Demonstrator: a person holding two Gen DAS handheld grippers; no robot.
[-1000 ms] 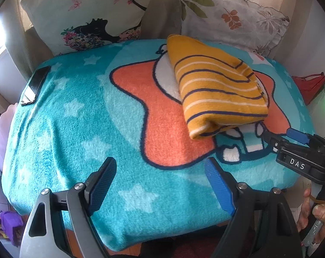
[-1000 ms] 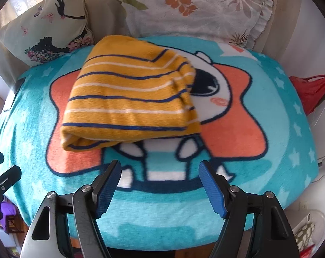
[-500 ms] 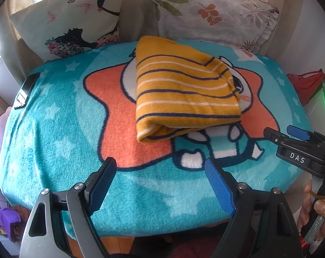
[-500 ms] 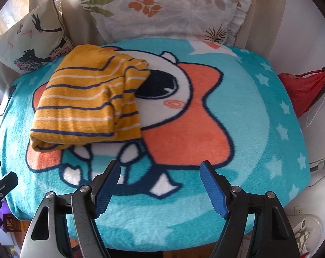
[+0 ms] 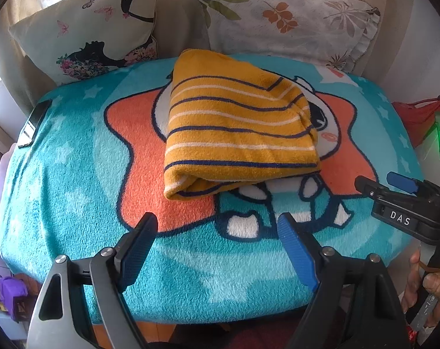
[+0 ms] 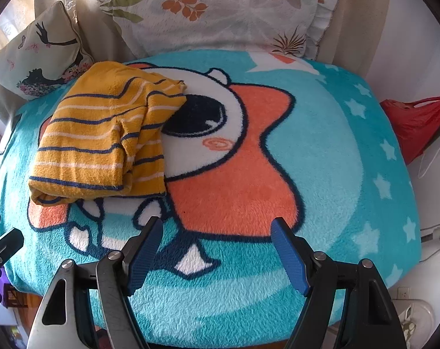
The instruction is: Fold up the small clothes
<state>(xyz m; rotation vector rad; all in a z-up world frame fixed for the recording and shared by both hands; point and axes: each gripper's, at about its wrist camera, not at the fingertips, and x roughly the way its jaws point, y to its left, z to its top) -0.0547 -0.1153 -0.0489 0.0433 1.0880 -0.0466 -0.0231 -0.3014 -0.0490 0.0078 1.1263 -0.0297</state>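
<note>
A folded mustard-yellow garment with navy and white stripes (image 5: 237, 128) lies on the teal cartoon blanket (image 5: 74, 174); in the right wrist view the garment (image 6: 103, 136) is at the left. My left gripper (image 5: 217, 232) is open and empty, held back from the garment's near edge. My right gripper (image 6: 217, 232) is open and empty, over the blanket to the right of the garment. The right gripper also shows at the right edge of the left wrist view (image 5: 394, 192).
Two printed cushions (image 5: 89, 29) (image 5: 287, 20) stand behind the blanket. A dark phone (image 5: 33, 122) lies at the blanket's left edge. A red bag (image 6: 415, 122) sits off the right side. The blanket's front edge drops off just under the grippers.
Both grippers have drawn back and swung; the garment now sits centred in the left view and far left in the right view. Garment itself unchanged, both grippers stay open.
</note>
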